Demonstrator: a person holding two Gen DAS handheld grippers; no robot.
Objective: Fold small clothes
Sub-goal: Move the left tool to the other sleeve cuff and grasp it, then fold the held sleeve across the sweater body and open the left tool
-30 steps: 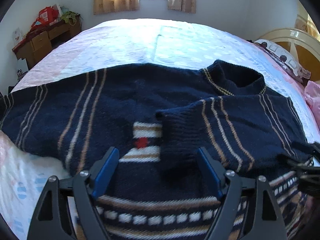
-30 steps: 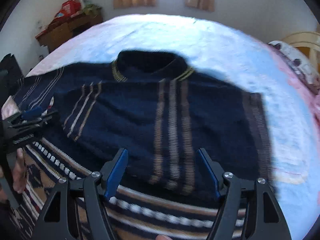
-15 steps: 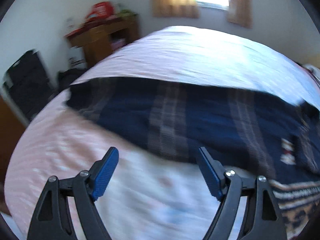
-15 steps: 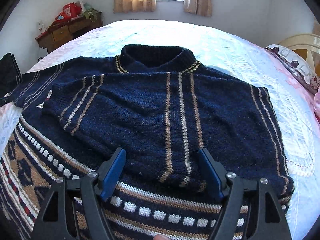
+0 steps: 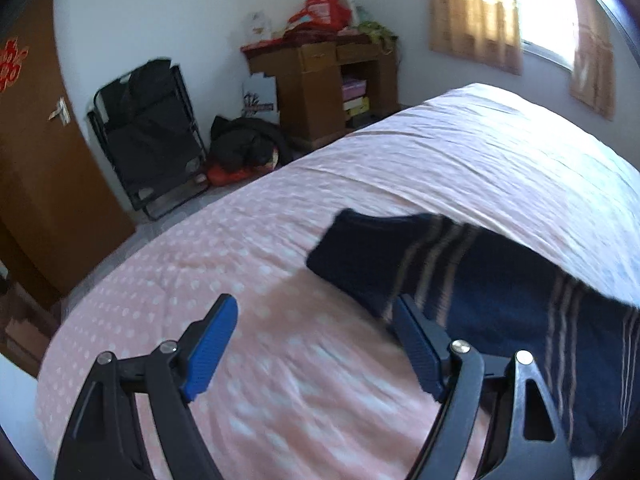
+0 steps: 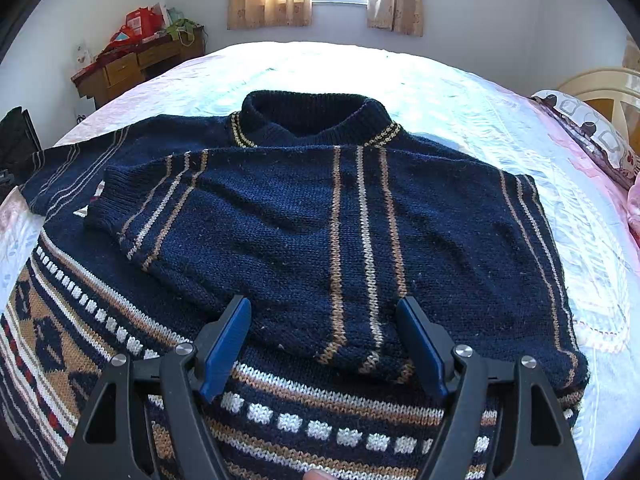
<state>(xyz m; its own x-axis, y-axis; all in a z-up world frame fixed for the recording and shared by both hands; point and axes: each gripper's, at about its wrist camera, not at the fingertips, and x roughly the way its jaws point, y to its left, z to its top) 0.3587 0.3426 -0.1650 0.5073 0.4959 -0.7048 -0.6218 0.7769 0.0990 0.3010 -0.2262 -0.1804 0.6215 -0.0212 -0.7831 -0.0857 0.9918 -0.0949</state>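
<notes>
While my left gripper (image 5: 316, 344) gapes over the pink bedspread (image 5: 248, 264), the sweater's unfolded sleeve (image 5: 420, 264) lies at two o'clock; my right gripper (image 6: 324, 344), jaws just widened and empty, hovers over the navy sweater (image 6: 320, 220).

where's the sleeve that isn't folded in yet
In the left wrist view the unfolded sleeve lies flat on the pink bedspread, its cuff just ahead of the open left gripper. In the right wrist view it stretches out at far left.
</notes>
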